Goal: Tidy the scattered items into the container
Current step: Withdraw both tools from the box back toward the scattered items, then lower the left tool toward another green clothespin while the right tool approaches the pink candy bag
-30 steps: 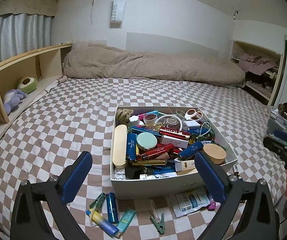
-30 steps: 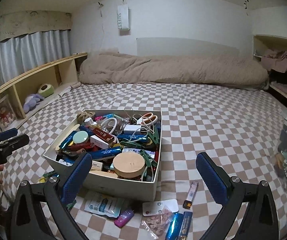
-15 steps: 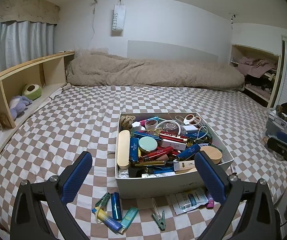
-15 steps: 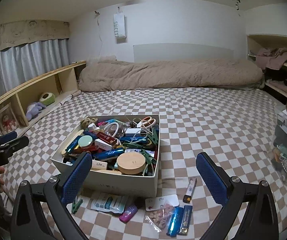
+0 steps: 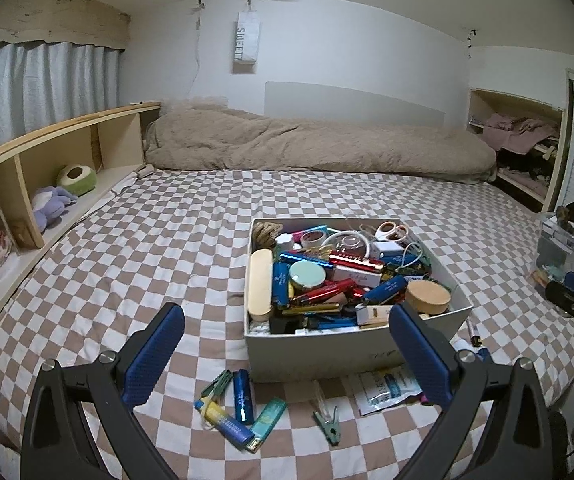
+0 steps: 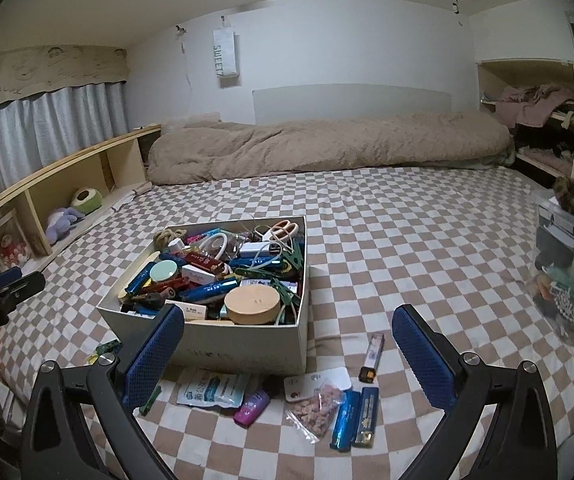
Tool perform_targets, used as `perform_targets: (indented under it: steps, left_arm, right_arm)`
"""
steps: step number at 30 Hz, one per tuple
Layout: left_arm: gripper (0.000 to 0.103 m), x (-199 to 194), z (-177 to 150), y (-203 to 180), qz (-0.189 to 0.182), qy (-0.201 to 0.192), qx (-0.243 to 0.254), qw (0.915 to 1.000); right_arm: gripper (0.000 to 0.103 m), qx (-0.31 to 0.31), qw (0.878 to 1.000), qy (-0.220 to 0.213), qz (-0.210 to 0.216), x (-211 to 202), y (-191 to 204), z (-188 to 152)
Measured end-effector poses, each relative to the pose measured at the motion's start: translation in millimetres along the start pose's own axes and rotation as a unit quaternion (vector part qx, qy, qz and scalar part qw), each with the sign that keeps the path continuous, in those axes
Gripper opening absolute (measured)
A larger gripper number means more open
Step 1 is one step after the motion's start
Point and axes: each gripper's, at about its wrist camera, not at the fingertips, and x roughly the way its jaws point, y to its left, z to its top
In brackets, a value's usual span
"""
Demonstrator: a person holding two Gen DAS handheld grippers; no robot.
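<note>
Matt white card box on checked cloth bedsheet; glossy blue lighters, smooth wooden round lid.

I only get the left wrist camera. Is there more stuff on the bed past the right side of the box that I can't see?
Observer: Yes. A clear snack bag of pinkish bits lies on the checked bedspread, near the front right corner of the box.
Operator: Is anything next to it?
Observer: Two blue lighters lie side by side just right of the bag.
Operator: Is the other gripper holding something?
Observer: No. The right gripper is open with nothing between its fingers.
</note>
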Motion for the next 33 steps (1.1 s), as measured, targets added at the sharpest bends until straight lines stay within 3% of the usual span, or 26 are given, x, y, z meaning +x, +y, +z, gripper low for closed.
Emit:
perform_targets:
  steps: [12, 27, 33]
  left_arm:
    - [0.103, 14, -31, 8, 0.01, 0.027, -0.009, 0.9995]
    - [0.103, 48, -89, 8, 0.01, 0.107, -0.011, 0.9942]
    - [0.103, 60, -113, 0, -0.009, 0.137, -0.014, 0.9905]
  right_arm:
    - [0.103, 0.006, 1.0, 0.015, -0.02, 8, -1, -29]
    - [0.103, -0.01, 0.996, 0.085, -0.022, 44, 11, -82]
    - [0.103, -0.007, 0.993, 0.116, -0.02, 58, 11, -102]
